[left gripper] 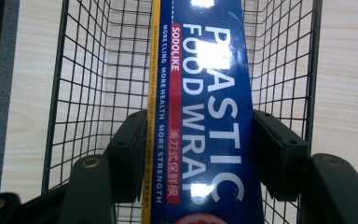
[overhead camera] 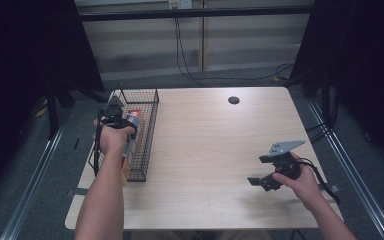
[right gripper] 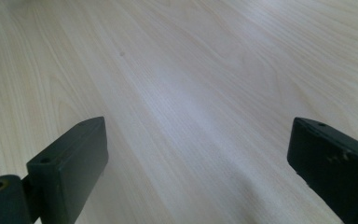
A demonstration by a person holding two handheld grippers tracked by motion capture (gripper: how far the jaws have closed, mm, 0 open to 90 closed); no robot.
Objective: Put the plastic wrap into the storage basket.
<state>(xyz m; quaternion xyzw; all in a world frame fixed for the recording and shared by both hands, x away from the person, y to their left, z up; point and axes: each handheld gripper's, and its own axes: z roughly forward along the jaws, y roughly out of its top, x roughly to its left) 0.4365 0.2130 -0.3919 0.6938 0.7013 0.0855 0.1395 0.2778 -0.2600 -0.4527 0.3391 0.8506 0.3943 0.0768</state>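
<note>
Lettering on the blue box (left gripper: 205, 121) in the left gripper view reads "PLASTIC FOOD WRAP" in white, with "SODOLIKE" on a red strip, "MORE CLING MORE HEALTH MORE STRENGTH" beside it, and a row of Chinese characters lower on the strip. Yellow edge down the box's left side carries print too small to read.

Left gripper (left gripper: 200, 144): jaws closed on the box, pads pressed to both long sides. Box lies lengthwise inside the wire basket (left gripper: 79, 70), running up the centre of the frame.

High view: basket (overhead camera: 147, 135) sits at the left edge of the wooden table (overhead camera: 210, 150); left gripper (overhead camera: 117, 117) is over it, left hand (overhead camera: 112, 140) partly covering the box.

Right gripper (overhead camera: 272, 172), lower right of the high view, is held low over bare tabletop, jaws spread wide, nothing between them. Dark round hole (overhead camera: 233, 100) sits near the table's far edge; cables (overhead camera: 190, 70) trail on the floor beyond.
</note>
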